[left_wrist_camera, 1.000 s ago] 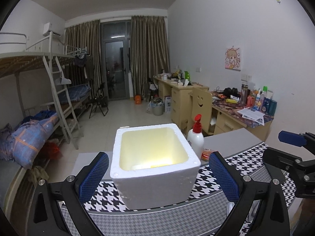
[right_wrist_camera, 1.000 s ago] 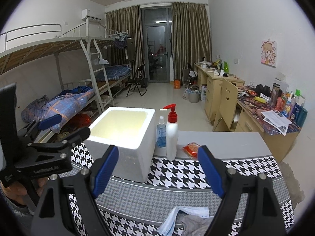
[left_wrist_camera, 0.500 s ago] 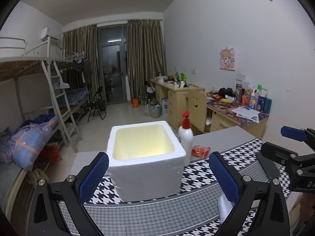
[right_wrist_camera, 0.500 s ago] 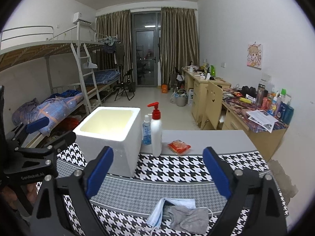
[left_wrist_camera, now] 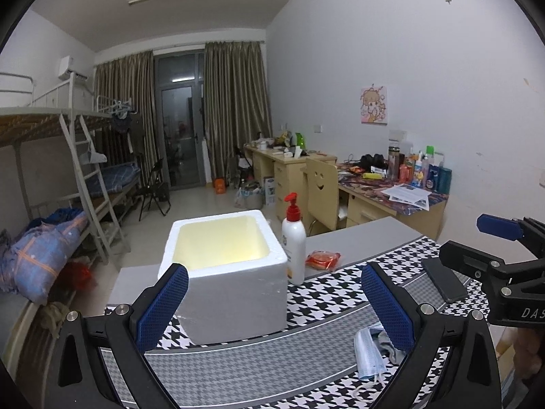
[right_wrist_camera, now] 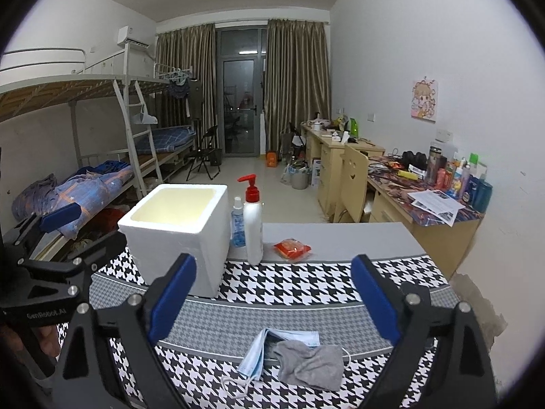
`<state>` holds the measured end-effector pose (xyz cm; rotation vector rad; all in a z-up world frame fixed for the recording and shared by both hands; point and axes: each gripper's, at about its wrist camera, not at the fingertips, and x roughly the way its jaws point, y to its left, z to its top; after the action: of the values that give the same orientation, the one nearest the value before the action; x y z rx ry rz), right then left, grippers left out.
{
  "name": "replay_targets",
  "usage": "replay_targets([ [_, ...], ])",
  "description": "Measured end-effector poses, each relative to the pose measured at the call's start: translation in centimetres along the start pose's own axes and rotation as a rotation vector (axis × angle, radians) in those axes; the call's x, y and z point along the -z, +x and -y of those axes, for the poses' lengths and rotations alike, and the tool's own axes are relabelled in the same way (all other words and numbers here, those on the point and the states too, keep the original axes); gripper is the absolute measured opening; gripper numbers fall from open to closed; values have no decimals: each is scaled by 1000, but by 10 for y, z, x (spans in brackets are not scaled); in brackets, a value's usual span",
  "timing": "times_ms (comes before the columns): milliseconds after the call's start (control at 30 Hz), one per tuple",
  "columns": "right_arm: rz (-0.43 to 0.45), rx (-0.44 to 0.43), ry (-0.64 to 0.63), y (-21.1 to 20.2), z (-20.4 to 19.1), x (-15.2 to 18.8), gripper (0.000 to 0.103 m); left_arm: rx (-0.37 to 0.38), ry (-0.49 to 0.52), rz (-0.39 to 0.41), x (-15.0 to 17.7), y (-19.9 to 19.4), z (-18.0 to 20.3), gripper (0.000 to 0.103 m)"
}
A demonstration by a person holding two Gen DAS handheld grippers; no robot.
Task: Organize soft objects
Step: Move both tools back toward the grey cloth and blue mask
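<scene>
**Pulled back from the foam box; soft pile now in view**

Nearest, under the right hand-held gripper [right_wrist_camera: 274,301]: a blue face mask [right_wrist_camera: 260,349] with a grey cloth [right_wrist_camera: 311,363] lying partly over it, both loose on the houndstooth mat of the worktop [right_wrist_camera: 344,235]. A second ago barely visible at the frame edge; now framed whole between the blue pads, jaws spread wide, nothing held. Left hand-held gripper [left_wrist_camera: 274,301] likewise released and empty, drawn back so that the box looks smaller than a second ago.

Farther on, to the left: white foam box [right_wrist_camera: 177,230], upright, open-topped, seemingly empty. Just beside its right wall, a small blue spray bottle [right_wrist_camera: 237,220] and a red-capped pump bottle [right_wrist_camera: 253,225]; a red packet [right_wrist_camera: 292,248] lying a little apart on bare grey.

Judged: retreat complete, first pick not yet begun. Likely next a descent of the right jaws onto the cloth, then transfer to the box. Risk of dragging the mask along by its ear loop.
</scene>
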<state>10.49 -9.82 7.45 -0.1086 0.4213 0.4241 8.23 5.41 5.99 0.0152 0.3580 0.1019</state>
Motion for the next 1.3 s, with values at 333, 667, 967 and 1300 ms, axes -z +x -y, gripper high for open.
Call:
replay_targets([
  [333,17,21,8,-12,9,14,95,41,-7,12,10,-7,17,102],
  [667,24,65,33,-23,23,31,95,88,-14,41,16,-11,29,102],
  [967,21,104,61,-27,34,45,95,118,13,41,26,-9,42,102],
  [1300,14,164,89,-29,43,68,95,177,10,27,40,-5,51,102],
])
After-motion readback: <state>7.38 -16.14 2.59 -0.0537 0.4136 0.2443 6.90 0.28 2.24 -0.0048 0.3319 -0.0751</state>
